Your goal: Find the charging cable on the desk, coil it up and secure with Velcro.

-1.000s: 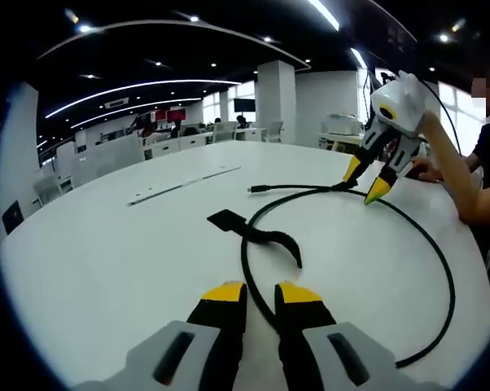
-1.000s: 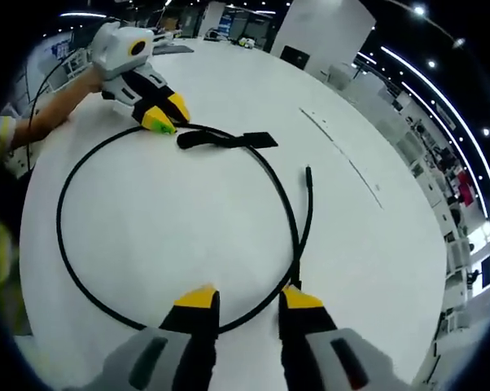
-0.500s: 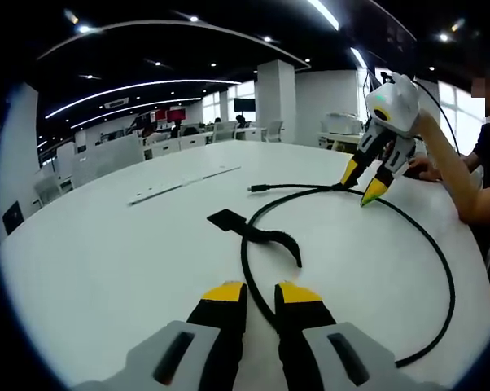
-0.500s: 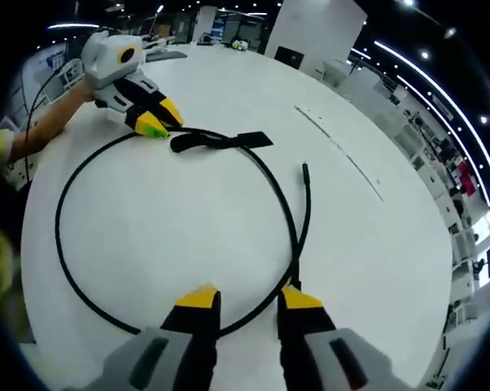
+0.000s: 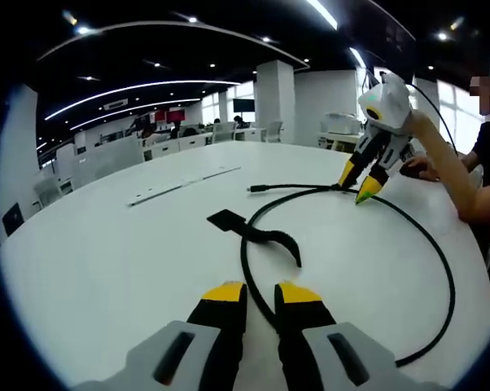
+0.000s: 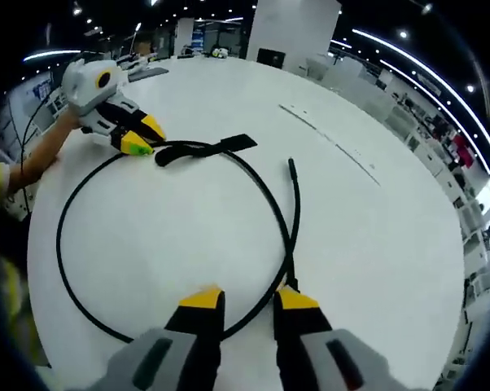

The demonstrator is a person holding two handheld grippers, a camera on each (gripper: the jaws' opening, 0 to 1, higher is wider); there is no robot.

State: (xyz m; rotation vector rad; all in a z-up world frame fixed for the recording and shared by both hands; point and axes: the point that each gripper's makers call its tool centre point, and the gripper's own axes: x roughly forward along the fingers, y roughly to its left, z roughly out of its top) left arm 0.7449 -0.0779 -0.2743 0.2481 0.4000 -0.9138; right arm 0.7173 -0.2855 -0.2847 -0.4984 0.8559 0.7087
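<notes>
White round desk (image 5: 107, 252) carries looped charging cable (image 5: 440, 269) in open-plan office.

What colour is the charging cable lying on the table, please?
Black; the cable shows best in the right gripper view.

Each gripper (image 5: 260, 292) has a grey-white body and black jaws tipped yellow.

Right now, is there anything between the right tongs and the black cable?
Nothing visible. The cable runs straight up to the right tongs over bare white desk; the Velcro strap lies far off.
</notes>
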